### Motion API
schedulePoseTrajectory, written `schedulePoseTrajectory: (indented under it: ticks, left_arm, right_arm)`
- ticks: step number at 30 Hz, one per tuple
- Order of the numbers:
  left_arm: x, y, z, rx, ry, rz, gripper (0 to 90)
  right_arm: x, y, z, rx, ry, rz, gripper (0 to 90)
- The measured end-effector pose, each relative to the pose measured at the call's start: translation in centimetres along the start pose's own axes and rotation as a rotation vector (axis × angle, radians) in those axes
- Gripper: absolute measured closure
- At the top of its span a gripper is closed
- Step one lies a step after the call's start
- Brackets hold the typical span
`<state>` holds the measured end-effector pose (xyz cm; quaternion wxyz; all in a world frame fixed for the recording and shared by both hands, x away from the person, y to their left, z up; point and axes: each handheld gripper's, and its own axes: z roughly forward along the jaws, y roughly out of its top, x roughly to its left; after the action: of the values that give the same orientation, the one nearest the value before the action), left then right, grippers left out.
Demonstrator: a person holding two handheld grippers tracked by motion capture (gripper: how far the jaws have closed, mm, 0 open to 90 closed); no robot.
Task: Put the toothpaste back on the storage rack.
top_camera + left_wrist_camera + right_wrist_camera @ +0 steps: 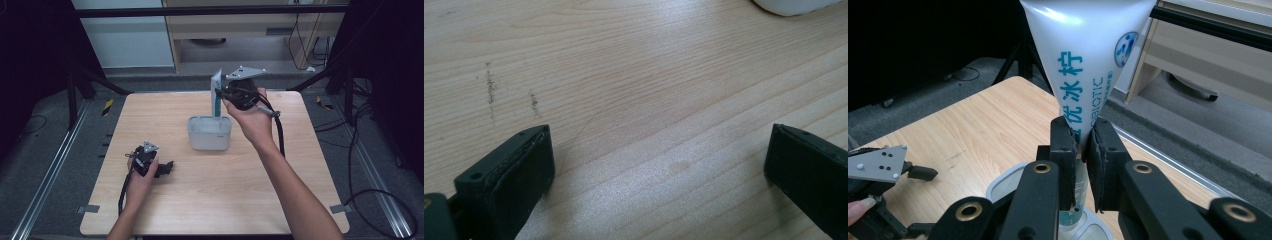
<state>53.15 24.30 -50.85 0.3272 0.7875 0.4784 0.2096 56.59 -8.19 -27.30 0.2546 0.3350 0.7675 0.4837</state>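
at table centre stands the tub; just above it, toward 12 o'clock, the right gripper is clamped on an upright tube, not yet lowered in. at 8 o'clock the left gripper rests, jaws apart.

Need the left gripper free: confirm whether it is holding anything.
No, the left gripper has its jaws wide apart over bare table.
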Motion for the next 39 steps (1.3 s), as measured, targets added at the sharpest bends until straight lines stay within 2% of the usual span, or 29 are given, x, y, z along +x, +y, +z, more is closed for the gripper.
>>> schedulePoseTrajectory:
  ticks: [24, 39]
  left_arm:
    - [0.0, 0.0, 0.0, 0.003, 0.0, 0.004, 0.0]
    - [-0.1, 0.1, 0.1, 0.002, -0.002, 0.002, 0.0]
  right_arm:
    - [0.9, -0.9, 2.0, 0.016, 0.013, 0.005, 82.0]
    - [1.1, -2.4, 3.4, 0.048, 0.021, 0.014, 82.0]
